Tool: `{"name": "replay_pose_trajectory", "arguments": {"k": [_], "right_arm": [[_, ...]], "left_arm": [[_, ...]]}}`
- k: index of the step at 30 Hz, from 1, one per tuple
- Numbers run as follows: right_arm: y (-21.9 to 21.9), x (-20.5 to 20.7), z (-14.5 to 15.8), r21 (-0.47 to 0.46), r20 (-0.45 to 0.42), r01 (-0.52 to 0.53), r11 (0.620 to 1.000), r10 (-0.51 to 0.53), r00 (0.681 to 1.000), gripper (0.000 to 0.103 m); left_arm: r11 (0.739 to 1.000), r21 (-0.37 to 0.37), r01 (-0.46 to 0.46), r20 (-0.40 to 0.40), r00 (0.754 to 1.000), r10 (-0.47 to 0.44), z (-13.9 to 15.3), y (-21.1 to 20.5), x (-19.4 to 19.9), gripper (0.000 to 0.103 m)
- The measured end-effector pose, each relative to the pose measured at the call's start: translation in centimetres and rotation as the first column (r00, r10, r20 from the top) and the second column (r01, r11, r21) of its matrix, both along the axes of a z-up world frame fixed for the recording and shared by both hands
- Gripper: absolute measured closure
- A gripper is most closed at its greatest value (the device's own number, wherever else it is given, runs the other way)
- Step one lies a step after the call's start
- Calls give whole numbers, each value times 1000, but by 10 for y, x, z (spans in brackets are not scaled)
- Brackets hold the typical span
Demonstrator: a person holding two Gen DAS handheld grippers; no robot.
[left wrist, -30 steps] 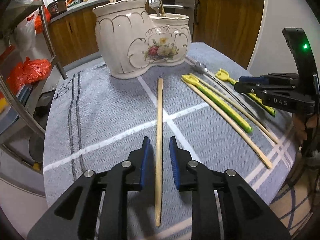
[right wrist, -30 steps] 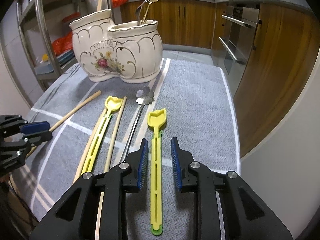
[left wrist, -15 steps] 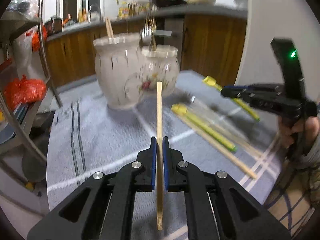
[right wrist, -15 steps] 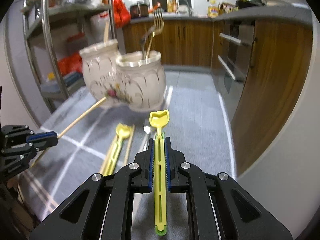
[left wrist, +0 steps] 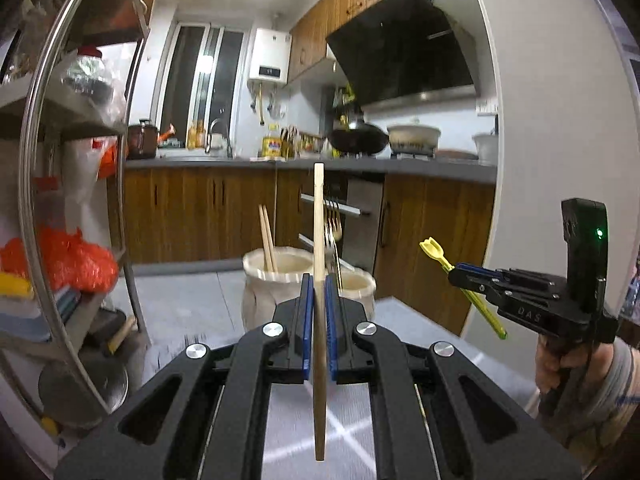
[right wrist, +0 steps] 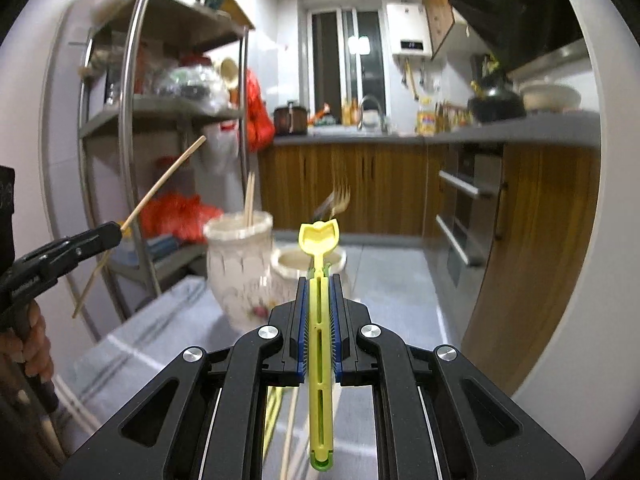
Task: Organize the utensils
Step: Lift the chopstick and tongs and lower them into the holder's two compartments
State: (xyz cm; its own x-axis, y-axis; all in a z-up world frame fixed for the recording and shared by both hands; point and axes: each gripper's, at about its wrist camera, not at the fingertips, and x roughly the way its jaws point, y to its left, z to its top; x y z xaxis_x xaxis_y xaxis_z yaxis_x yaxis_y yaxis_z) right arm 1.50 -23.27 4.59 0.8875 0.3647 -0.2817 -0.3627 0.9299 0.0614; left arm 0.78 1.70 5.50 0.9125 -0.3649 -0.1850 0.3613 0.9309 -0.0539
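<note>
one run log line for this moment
left gripper: shut on wooden chopstick | right gripper: shut on yellow plastic utensil | both lifted clear of grey cloth | cream ceramic holder: ahead

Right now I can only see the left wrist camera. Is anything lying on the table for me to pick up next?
Observer: Yes. Below the right gripper, a loose yellow utensil and a loose chopstick lie on the table.
Operator: Does the yellow one in the right gripper have holes in it?
Observer: Yes, the held yellow utensil has long slots down its handle and a green tip at the back end.
Operator: Is the pot pretty?
Observer: The holder has flowers painted low on its front.
</note>
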Motion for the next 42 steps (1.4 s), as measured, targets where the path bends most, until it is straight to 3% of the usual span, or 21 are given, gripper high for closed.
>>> {"name": "replay_pose_trajectory", "arguments": {"k": [5,15,18,23,31,42], "right_arm": [[1,28,21,80,15,-17,997,15,1000,93],[-4,108,29,341,-25,-57,938,70,997,93],[1,130,23,372,-55,-61,926,88,995,93],[21,153,9,348,-64,-73,935,101,993,93],[55,156,-9,161,-1,-50,986,50,999,92],[68,143,-12,17,34,-29,999,29,999,93]], "left_arm": [[999,-32,6,23,1000,-5,16,4,29,97],[961,-275,27,-51,998,-43,18,24,121,97],[952,-307,17,-58,998,-37,14,23,141,97],[952,-307,-9,-45,999,-6,7,14,161,97],[971,-230,-66,-28,998,62,-12,3,170,97],[993,-107,-47,-16,999,46,-14,0,134,97]]}}
